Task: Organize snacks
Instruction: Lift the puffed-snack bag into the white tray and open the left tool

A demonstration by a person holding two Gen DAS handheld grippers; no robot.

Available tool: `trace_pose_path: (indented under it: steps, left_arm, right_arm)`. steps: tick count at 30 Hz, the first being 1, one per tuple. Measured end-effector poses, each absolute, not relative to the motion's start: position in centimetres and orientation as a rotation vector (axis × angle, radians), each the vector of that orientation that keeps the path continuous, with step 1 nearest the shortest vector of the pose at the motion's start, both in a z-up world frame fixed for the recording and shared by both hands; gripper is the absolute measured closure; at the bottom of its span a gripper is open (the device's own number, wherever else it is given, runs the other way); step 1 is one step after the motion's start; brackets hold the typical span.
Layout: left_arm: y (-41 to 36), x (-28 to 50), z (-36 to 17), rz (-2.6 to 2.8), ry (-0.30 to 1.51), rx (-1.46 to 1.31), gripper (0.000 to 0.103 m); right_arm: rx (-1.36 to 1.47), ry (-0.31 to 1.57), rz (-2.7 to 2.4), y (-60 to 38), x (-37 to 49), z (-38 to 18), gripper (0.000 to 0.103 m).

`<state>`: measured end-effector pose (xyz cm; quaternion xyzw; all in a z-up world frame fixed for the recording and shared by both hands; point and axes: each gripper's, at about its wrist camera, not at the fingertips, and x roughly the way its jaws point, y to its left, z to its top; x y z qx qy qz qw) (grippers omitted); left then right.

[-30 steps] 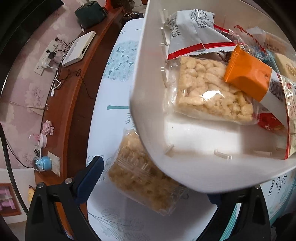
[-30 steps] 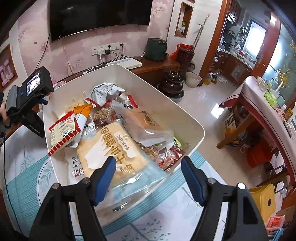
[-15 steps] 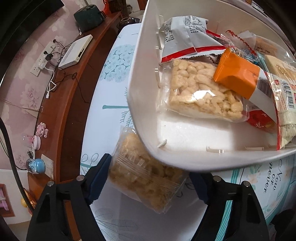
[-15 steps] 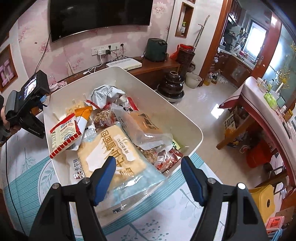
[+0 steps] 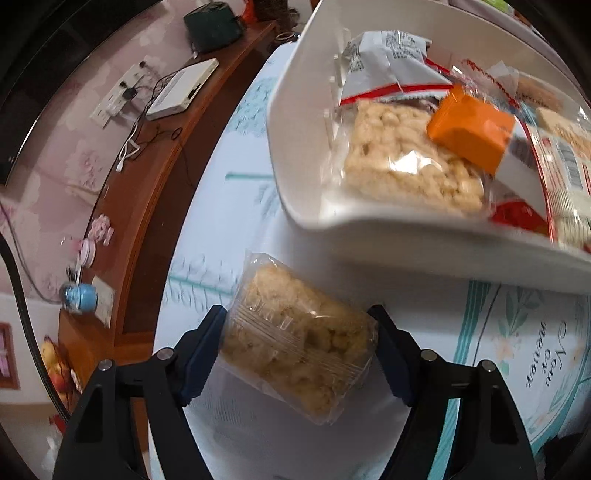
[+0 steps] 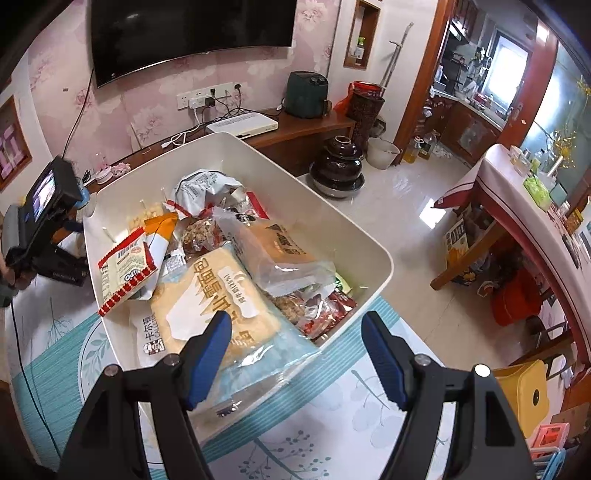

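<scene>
A clear-wrapped puffed rice cake (image 5: 295, 339) lies on the tablecloth beside the white bin (image 5: 295, 155). My left gripper (image 5: 297, 347) has closed on this cake, both blue pads touching its sides. The bin (image 6: 314, 206) holds several snack packs, among them a second puffed rice cake (image 5: 410, 162), an orange packet (image 5: 472, 129) and a large yellow pack (image 6: 214, 295). My right gripper (image 6: 295, 354) is open and empty, above the bin's near edge. The left gripper's body (image 6: 40, 225) shows at the bin's left side in the right wrist view.
The table has a white and teal floral cloth (image 5: 517, 332). A wooden sideboard (image 5: 147, 155) with a white router (image 5: 181, 88) and cables runs along the pink wall. A TV (image 6: 192, 33) hangs above. The floor drops off to the right of the table (image 6: 406, 206).
My left gripper moved forward around the loose rice cake and its jaws closed onto it. The bin now sits farther up in the left view. The right gripper has stayed still.
</scene>
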<state>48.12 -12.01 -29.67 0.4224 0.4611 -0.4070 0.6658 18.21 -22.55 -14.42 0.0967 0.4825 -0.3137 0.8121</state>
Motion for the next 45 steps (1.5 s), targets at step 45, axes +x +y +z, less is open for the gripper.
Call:
trace_pose_path:
  steps: [45]
  left_arm:
    - [-12.6,26.9,-8.1,-0.522,1.066,-0.115,0.027]
  right_arm:
    - [0.374,1.269,0.020,-26.3,15.2,-13.8,0.029]
